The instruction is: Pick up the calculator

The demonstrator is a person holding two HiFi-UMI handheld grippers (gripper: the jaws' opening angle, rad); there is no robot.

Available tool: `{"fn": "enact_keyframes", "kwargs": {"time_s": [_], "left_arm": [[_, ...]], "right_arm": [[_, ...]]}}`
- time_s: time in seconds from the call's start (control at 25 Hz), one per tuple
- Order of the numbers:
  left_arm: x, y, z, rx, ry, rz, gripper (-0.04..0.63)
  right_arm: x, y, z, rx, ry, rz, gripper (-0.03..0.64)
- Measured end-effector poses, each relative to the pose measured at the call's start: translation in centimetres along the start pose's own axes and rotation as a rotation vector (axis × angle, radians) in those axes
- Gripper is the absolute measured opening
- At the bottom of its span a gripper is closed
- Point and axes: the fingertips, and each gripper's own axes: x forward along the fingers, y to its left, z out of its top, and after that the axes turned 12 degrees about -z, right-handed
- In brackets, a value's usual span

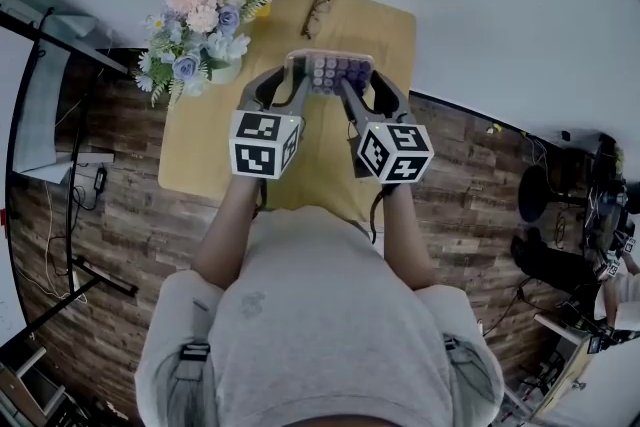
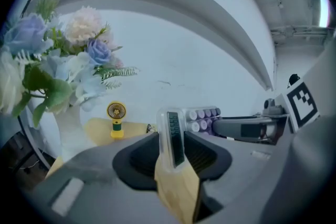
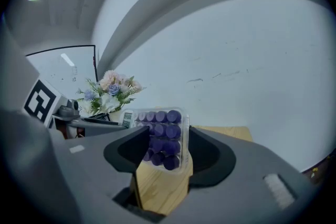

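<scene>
I have the calculator (image 1: 335, 72) held up above the desk (image 1: 205, 150), just right of the flower vase (image 1: 200, 20), and pinched from both ends. The left gripper's (image 2: 173, 145) jaws are clamped on its display end, and the right gripper's (image 3: 160, 152) jaws squeeze the purple-key end. Glasses (image 1: 315, 13) lie on the desk, also right of the vase.

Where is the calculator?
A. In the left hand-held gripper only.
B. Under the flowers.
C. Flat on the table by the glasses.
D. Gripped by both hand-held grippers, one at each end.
D: the calculator is clamped in the jaws of the left hand-held gripper and the right hand-held gripper, above the table.
</scene>
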Motion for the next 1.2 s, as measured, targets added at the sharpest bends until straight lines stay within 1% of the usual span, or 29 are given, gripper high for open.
{"fn": "enact_keyframes", "kwargs": {"time_s": [0.2, 0.64, 0.88, 1.2], "left_arm": [[-1.1, -1.7, 2.6, 0.03, -0.07, -0.005, 0.146], [-4.8, -6.4, 7.0, 0.146, -0.178, 0.022, 0.146], [-7.0, -8.8, 8.3, 0.214, -0.216, 0.047, 0.146], [-9.4, -12.1, 9.5, 0.252, -0.27, 0.06, 0.146]], "right_arm": [[-2.1, 0.1, 2.8, -0.039, -0.082, -0.005, 0.238], [-7.7, 0.6, 7.4, -0.071, -0.221, 0.017, 0.238], [-10.6, 1.2, 8.7, -0.091, -0.278, 0.032, 0.238], [-14.5, 1.5, 10.1, -0.132, -0.347, 0.034, 0.238]]}}
